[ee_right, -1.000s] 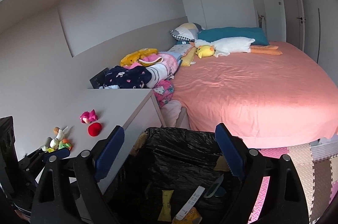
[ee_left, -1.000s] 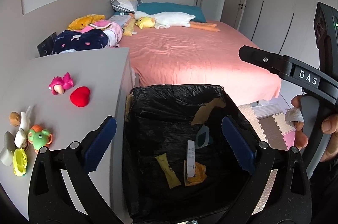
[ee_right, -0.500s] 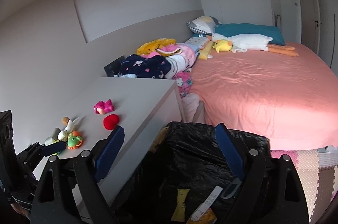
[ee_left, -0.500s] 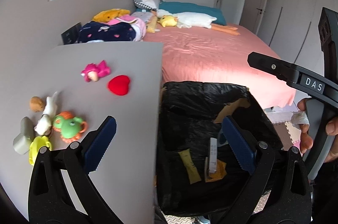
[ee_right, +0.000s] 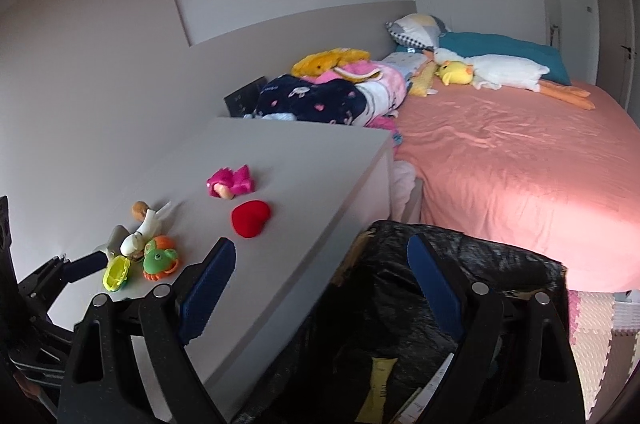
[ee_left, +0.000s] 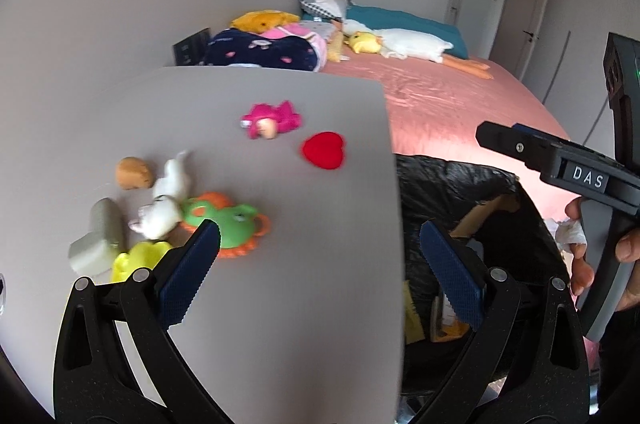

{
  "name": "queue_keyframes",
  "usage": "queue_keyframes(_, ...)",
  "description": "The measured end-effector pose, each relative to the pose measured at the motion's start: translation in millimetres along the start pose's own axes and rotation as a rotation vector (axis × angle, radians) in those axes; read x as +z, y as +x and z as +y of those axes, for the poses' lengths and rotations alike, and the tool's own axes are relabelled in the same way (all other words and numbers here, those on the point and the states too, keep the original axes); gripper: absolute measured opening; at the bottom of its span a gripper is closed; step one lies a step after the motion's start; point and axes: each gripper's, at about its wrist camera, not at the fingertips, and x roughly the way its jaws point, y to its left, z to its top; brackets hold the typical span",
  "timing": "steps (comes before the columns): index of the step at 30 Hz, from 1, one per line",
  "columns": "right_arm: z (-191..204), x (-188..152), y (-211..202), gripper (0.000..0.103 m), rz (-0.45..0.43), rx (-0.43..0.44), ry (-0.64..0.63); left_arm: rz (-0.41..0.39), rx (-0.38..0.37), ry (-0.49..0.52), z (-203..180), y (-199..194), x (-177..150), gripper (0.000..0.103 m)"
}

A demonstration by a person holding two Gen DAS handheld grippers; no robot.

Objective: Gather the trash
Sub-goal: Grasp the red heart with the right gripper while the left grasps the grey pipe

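A bin lined with a black bag [ee_left: 460,179] [ee_right: 500,260] stands on the floor against the right side of a grey table [ee_left: 300,304] [ee_right: 304,183]. Inside it lie a yellow wrapper [ee_right: 380,380] and other packaging. My left gripper [ee_left: 320,244] hangs open over the table's near part, with nothing between its blue pads. My right gripper [ee_right: 320,252] is open and bare too, straddling the table edge and the bin rim. The hand on the right gripper's handle has a crumpled white tissue [ee_left: 570,234] tucked under its fingers.
Small toys lie on the table: a red heart [ee_left: 323,149], a pink figure [ee_left: 272,119], a green and orange one [ee_left: 224,220], and several more at the left. A pink bed [ee_right: 520,163] with plush toys and bedding fills the back right. Foam mats [ee_right: 600,328] cover the floor.
Both grippers have moved left, from above the bin to over the table. The toys now sit closer to the left gripper. Both jaws stay open.
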Motion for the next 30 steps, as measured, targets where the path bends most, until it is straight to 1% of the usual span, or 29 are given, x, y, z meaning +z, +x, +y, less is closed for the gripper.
queue_keyframes(11, 39.7, 3.7, 40.8, 0.088, 0.055, 0.036, -0.049, 0.001, 0.075, -0.081, 63.8, -3.3, -3.1, 0.097)
queue_keyframes(20, 59.0, 5.8, 76.3, 0.088, 0.097, 0.038, -0.065, 0.019, 0.146, -0.155, 122.4, 1.9, -5.7, 0.097)
queue_keyframes(23, 63.9, 6.0, 87.1, 0.088, 0.111, 0.039, -0.071, 0.025, 0.159, -0.173, 135.2, 4.9, -7.1, 0.097)
queue_keyframes(30, 72.0, 10.7, 110.0, 0.088, 0.131, 0.033, -0.092, 0.057, 0.206, -0.177, 156.6, 15.7, -10.2, 0.097)
